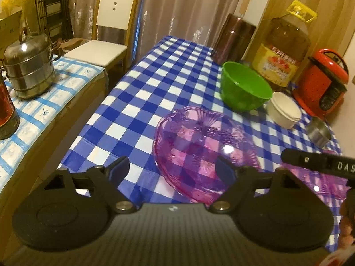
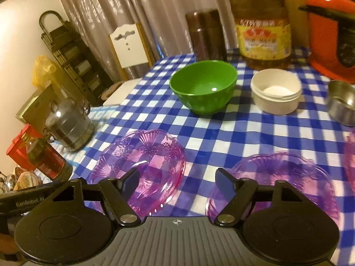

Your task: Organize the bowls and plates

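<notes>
Both claws, left gripper (image 1: 172, 169) and right gripper (image 2: 177, 179), hover spread wide, pinching nothing. Near them lie two heart-shaped purple dishes (image 2: 144, 168), unfilled. Farther off, the green bowl (image 2: 203, 85) is unfilled; the white cup (image 2: 276, 90) holds white powder.

Two clear purple plates lie flat on checked cloth, lower left (image 2: 142, 168) & lower right (image 2: 279, 177) of right view, w/ green bowl (image 2: 203, 86), white bowl (image 2: 276, 94) & steel bowl (image 2: 341, 102) upright behind.
</notes>
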Demonstrator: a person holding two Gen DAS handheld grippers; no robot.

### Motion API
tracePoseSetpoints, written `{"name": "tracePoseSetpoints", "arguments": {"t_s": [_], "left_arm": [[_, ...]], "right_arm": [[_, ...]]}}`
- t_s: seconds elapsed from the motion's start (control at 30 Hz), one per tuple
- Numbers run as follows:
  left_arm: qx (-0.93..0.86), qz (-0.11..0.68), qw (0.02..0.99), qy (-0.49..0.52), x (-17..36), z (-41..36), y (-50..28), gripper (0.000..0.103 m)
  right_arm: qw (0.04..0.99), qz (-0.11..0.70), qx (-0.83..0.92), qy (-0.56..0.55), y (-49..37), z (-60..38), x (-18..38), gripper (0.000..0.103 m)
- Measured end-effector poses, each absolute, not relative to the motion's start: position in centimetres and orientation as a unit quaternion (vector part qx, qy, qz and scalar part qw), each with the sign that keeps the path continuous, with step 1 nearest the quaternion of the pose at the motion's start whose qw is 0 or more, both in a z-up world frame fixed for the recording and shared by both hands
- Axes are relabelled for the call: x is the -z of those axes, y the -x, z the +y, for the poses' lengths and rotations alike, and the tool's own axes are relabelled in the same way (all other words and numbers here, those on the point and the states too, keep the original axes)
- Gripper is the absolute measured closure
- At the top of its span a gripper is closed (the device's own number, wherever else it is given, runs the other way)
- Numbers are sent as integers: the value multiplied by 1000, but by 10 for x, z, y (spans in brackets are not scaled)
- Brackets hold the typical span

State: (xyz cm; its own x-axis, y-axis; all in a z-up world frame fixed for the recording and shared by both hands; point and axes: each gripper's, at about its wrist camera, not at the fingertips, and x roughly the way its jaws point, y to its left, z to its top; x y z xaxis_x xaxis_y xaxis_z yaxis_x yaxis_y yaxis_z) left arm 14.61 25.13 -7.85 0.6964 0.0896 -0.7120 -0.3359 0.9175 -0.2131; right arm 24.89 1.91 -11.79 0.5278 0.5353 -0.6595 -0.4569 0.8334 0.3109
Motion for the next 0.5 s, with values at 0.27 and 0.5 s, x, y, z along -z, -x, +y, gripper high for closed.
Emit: {"name": "tracePoseSetpoints", "arguments": {"t_s": [0.27,0.5], "left_arm": [[-132,388,897,164,108,264,-169,32],[-135,394,894,169,120,270,-178,54]], "right_arm": [[863,411,-294,-34,-281,41,143,47],[860,423,-284,-21,-293,54,158,53]]}}
